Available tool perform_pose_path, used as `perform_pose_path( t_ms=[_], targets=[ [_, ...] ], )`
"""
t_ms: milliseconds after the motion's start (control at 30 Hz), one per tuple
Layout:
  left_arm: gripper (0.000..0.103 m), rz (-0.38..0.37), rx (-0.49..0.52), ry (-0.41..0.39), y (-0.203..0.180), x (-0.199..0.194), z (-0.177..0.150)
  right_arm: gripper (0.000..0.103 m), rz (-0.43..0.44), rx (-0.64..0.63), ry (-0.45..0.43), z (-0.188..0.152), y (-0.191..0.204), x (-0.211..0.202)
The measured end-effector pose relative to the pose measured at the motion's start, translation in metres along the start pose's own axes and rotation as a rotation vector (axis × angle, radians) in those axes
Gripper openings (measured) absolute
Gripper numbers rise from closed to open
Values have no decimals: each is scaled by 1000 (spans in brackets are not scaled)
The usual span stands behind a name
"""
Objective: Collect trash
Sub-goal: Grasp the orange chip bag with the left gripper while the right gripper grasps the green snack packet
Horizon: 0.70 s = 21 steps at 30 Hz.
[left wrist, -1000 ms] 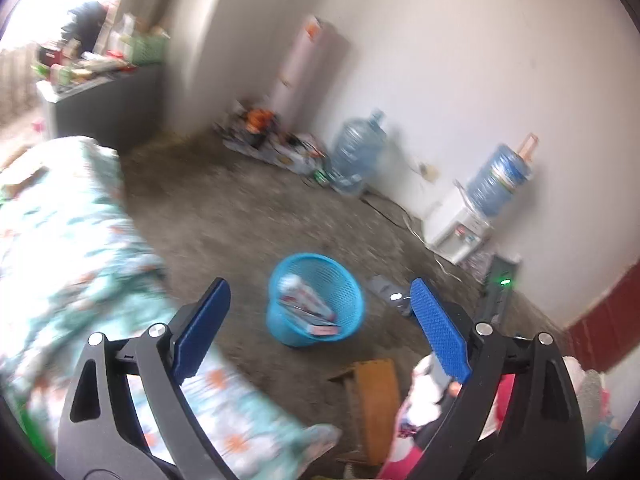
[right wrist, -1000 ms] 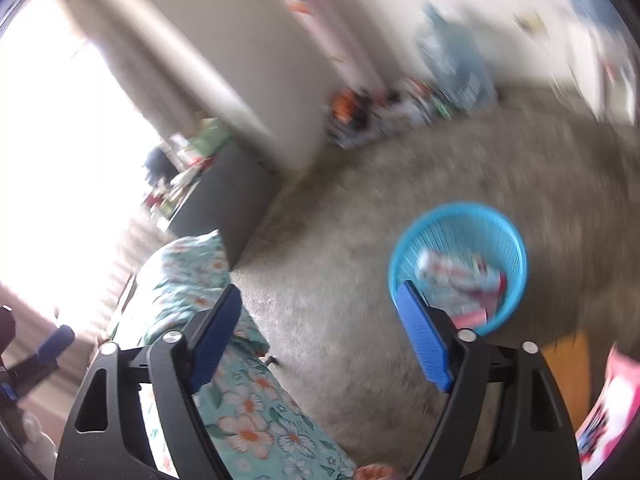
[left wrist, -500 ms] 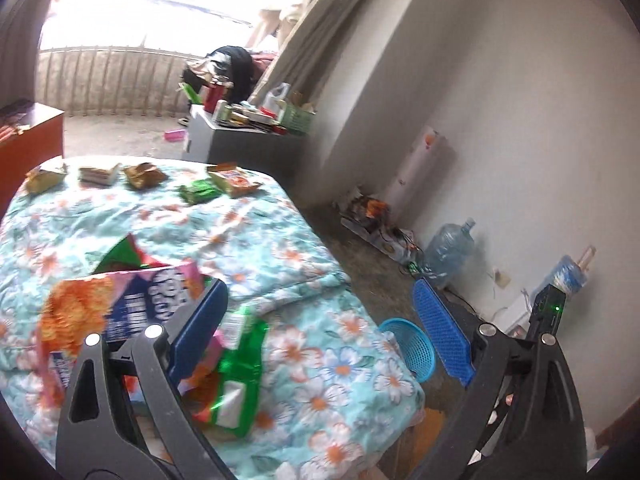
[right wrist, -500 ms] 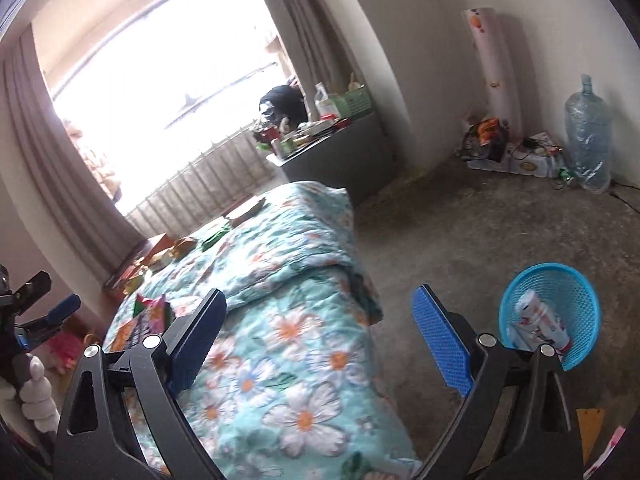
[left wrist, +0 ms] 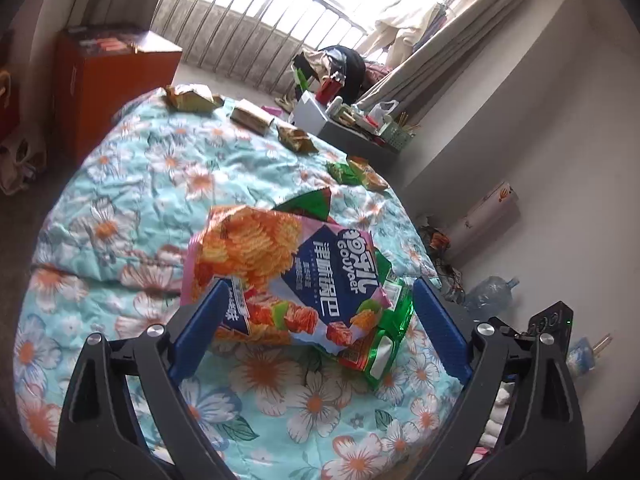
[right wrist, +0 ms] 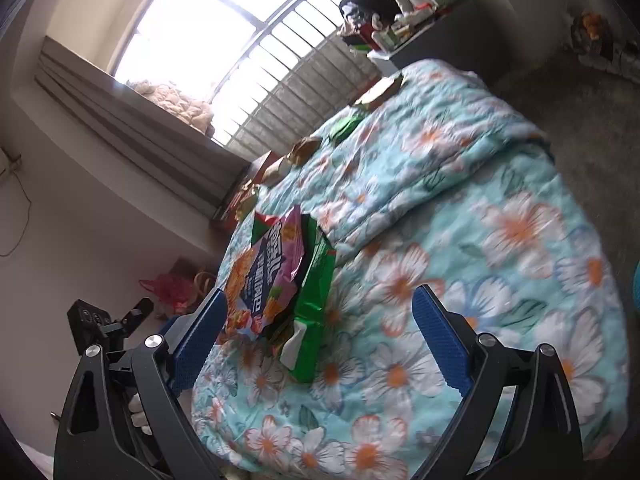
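Note:
A pink and blue chip bag (left wrist: 292, 276) lies on a green wrapper (left wrist: 380, 344) on the floral bedspread (left wrist: 132, 208). My left gripper (left wrist: 316, 328) is open just above them, the bags showing between its blue pads without touching. Several more wrappers (left wrist: 296, 138) lie farther up the bed. In the right wrist view the same chip bag (right wrist: 264, 276) and green wrapper (right wrist: 316, 312) lie ahead, left of centre. My right gripper (right wrist: 320, 332) is open and holds nothing. The other gripper's body (right wrist: 100, 324) shows at the left.
An orange cabinet (left wrist: 112, 76) stands left of the bed. A cluttered grey cabinet (left wrist: 352, 128) stands by the barred window (left wrist: 256, 12). Water bottles (left wrist: 488, 296) and clutter lie along the right wall. A sliver of the blue basket (right wrist: 637, 288) shows at the right edge.
Both views swung from the floor and the blue trash basket to the bed. The left gripper came down close over the chip bag; the right now faces the same bags.

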<state>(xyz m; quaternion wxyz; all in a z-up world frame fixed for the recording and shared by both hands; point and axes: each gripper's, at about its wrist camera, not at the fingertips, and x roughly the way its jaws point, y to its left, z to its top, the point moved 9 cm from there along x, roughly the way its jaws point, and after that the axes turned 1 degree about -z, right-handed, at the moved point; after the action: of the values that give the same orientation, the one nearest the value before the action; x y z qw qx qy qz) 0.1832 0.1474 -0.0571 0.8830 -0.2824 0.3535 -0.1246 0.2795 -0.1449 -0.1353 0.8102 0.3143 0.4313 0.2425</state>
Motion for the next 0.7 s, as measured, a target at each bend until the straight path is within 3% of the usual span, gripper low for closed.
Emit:
perform_pose_path(
  t_ms=[167,367,433,600,700],
  targets=[
    [76,-91,-214,117,27,31,-34,81,22,81,111,-15,-2,45],
    [66,-186,-484,162,57,64,-43,71,22,153,168,-20,-5,77],
    [60,-172,-528,169,64,70,-45,70,13,149,165,-19,-3,82],
    [60,-182,-581,151,67,66,-45,65,-1,148,162,-20,-2,85],
    [58,-147,-581,110,68,66,-40,60,-12,149,158,-18,-2,86]
  ],
)
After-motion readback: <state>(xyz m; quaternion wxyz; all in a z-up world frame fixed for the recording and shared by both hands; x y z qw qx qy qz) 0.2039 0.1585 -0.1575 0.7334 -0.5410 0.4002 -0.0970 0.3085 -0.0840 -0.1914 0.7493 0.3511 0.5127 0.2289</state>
